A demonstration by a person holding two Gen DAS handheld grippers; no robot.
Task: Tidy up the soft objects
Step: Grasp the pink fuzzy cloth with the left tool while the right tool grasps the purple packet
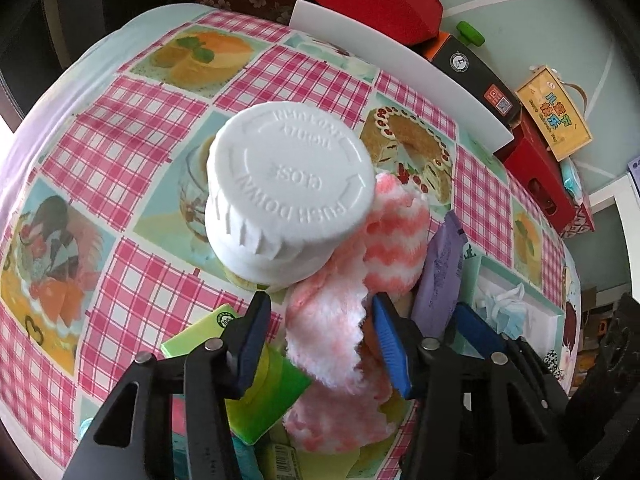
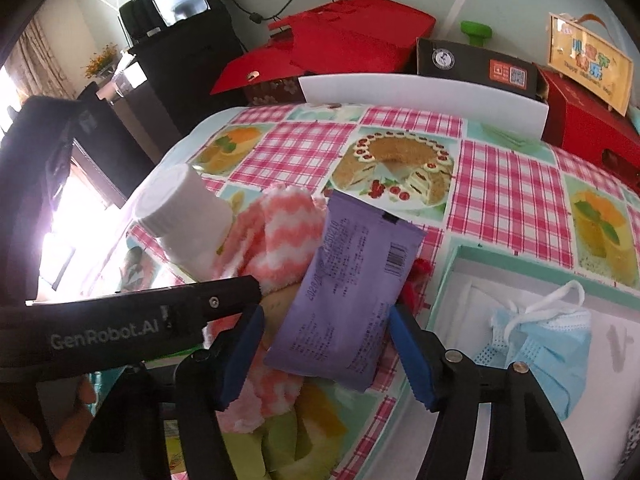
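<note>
A fluffy pink-and-white sock [image 1: 332, 332] lies on the patterned tablecloth, running from under a white screw-cap bottle [image 1: 288, 196] toward me. My left gripper [image 1: 320, 340] is open, its blue pads on either side of the sock. In the right wrist view the sock [image 2: 280, 236] lies beside the bottle [image 2: 188, 216], partly under a purple packet [image 2: 352, 284]. My right gripper [image 2: 328, 356] is open around the packet's near end. A blue face mask [image 2: 548, 340] lies in a mint-rimmed box [image 2: 460, 264] on the right.
A green packet [image 1: 264, 392] lies under my left fingers. The purple packet [image 1: 440, 272] and the box [image 1: 520, 316] sit right of the sock. Red boxes [image 2: 352, 40], a black box [image 2: 476, 64], a white board [image 2: 420, 92] and a yellow sign [image 2: 588, 60] line the table's far edge.
</note>
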